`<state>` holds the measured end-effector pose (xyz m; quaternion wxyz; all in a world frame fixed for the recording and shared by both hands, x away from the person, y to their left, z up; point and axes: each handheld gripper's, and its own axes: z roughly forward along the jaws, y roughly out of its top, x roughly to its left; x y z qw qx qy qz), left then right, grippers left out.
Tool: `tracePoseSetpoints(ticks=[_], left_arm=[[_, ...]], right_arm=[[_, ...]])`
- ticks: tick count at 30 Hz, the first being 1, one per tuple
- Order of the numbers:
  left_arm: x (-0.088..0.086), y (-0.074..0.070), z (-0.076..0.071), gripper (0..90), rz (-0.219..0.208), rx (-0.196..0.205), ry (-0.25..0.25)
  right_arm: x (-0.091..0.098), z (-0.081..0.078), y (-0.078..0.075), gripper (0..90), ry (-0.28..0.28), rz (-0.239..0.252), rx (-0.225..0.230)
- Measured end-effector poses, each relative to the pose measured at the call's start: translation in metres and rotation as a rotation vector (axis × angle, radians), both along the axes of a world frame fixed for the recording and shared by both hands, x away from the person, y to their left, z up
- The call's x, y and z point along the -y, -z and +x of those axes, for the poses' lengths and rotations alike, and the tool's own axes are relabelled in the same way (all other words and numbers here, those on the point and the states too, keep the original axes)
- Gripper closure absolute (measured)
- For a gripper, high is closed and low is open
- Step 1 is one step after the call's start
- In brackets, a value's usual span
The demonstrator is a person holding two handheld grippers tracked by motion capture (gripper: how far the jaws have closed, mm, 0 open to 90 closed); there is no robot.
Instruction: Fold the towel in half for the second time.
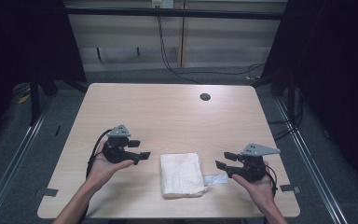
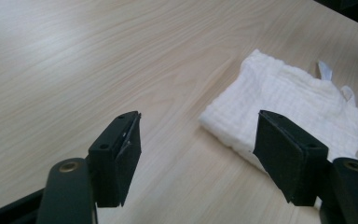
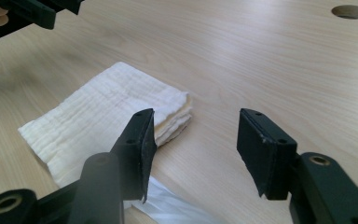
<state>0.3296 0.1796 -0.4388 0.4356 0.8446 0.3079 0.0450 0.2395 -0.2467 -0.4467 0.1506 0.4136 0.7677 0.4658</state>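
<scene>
- Plainly lay folded and flat on the table, that white cloth, near the front edge, between the two grippers and touching neither.
- Held the left gripper wide open and empty, just left of the cloth.
- Kept the right gripper spread too, nothing between the jaws.
- Partly hid the cloth behind a jaw in each gripper view.
- Showed a pale tag at the cloth's right edge, print too small to read.
</scene>
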Motion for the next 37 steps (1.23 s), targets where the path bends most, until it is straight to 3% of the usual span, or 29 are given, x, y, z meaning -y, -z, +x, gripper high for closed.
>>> tracePoseSetpoints(ticks=[8,9,12,17,21,26,28,30,34,37], left_arm=[[-0.034,0.001,-0.020,29.0,-0.005,0.003,-0.033],[-0.039,0.002,-0.021,29.0,-0.012,-0.011,-0.044],[-0.052,0.004,-0.025,29.7,-0.002,-0.003,-0.093],[-0.067,0.008,-0.033,29.3,0.015,-0.005,-0.128],[-0.077,0.013,-0.041,28.9,0.026,-0.004,-0.146],[-0.088,0.027,-0.049,28.3,0.027,-0.034,-0.177],[-0.092,0.034,-0.053,28.2,0.000,-0.055,-0.200],[-0.096,0.037,-0.058,28.1,0.018,-0.049,-0.190],[-0.102,0.038,-0.058,27.9,-0.012,-0.045,-0.252],[-0.099,0.040,-0.055,27.6,-0.001,-0.047,-0.232]], right_arm=[[0.018,-0.014,-0.005,42.7,0.067,0.007,0.019],[0.020,-0.015,-0.005,42.1,0.071,0.004,0.016],[0.028,-0.018,-0.003,39.8,0.069,-0.013,0.014],[0.044,-0.022,0.000,36.8,0.123,-0.010,0.030],[0.058,-0.027,0.000,36.2,0.162,0.004,0.040],[0.076,-0.029,0.004,35.8,0.220,0.029,0.042],[0.082,-0.028,0.009,35.7,0.238,0.032,0.037],[0.085,-0.030,0.014,35.6,0.261,0.033,0.031],[0.087,-0.033,0.024,35.4,0.271,0.017,0.007],[0.083,-0.031,0.026,34.7,0.269,0.009,0.004]])
